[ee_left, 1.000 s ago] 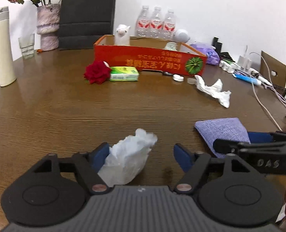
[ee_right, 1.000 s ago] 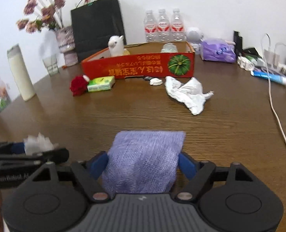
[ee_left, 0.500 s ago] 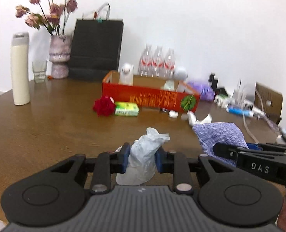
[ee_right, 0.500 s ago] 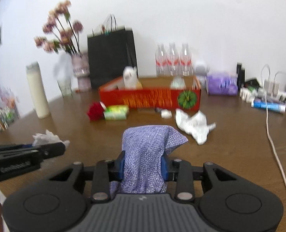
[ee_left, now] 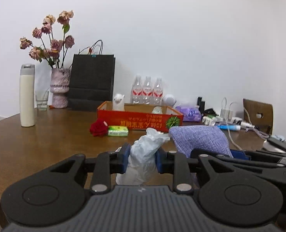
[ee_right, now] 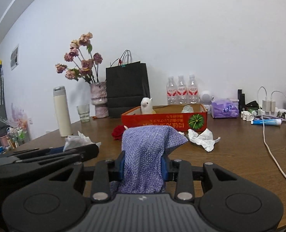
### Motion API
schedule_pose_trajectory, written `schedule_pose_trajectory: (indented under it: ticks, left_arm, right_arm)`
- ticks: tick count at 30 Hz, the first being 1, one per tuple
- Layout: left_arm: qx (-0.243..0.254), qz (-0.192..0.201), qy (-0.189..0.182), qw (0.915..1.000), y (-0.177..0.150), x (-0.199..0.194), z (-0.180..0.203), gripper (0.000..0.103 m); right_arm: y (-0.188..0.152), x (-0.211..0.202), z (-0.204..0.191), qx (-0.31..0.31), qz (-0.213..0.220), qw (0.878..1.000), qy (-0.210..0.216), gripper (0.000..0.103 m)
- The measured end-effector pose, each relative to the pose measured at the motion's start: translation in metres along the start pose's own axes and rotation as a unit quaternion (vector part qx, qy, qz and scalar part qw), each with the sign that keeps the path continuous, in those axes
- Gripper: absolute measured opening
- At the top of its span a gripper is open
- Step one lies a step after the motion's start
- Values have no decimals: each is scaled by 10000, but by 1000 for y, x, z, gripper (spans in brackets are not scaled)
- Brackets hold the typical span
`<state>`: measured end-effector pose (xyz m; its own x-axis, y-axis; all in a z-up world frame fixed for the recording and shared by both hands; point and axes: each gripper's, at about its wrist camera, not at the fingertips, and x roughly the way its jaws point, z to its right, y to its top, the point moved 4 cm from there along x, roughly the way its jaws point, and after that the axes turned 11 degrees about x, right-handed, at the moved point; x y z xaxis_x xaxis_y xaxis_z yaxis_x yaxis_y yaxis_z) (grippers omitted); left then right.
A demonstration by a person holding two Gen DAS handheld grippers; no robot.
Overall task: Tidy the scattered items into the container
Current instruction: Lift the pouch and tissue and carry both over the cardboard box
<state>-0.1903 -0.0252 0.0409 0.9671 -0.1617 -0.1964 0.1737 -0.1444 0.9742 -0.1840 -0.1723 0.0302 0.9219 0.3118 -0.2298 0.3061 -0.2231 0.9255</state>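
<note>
Left gripper (ee_left: 141, 159): clamps crumpled white tissue (ee_left: 143, 154). Right gripper (ee_right: 143, 164): pinches knobbly purple woven pouch (ee_right: 145, 154). Ahead: red cardboard box (ee_right: 164, 122). Right view alone shows second tissue wad (ee_right: 202, 139).

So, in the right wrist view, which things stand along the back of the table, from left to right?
Thermos → glass → vase → black bag → water bottles → purple bag → blue tube.

Both grippers: left gripper (ee_left: 141, 159) & right gripper (ee_right: 143, 166) matte black plastic, blue finger pads (ee_left: 126, 154), ribbed grey base, silver round screws.
</note>
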Motion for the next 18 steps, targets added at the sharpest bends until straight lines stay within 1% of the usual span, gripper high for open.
schedule_pose_trajectory:
  ticks: [6,9,11,14,16,18]
  left_arm:
    - [-113,-77,3,9999,-4,11,-4,28]
    - [-125,-11,34,9999,1,21,-10,28]
    - [-86,102,85,9999,12,34,-15,28]
    - [-56,345,121,9993,37,64,-25,28]
    - [-94,467,167,9987,53,89,-33,28]
    - [-167,502,207,9984,63,113,-40,28]
  right_arm:
    - [1,8,5,162,-26,9999,-44,33]
    - [6,13,6,139,22,9999,-28,33]
    - [17,23,8,137,37,9999,-4,33]
    - [41,46,15,136,150,9998,-6,33]
    - [59,68,22,132,204,9997,-9,33]
    - [77,93,31,101,214,9997,-4,33]
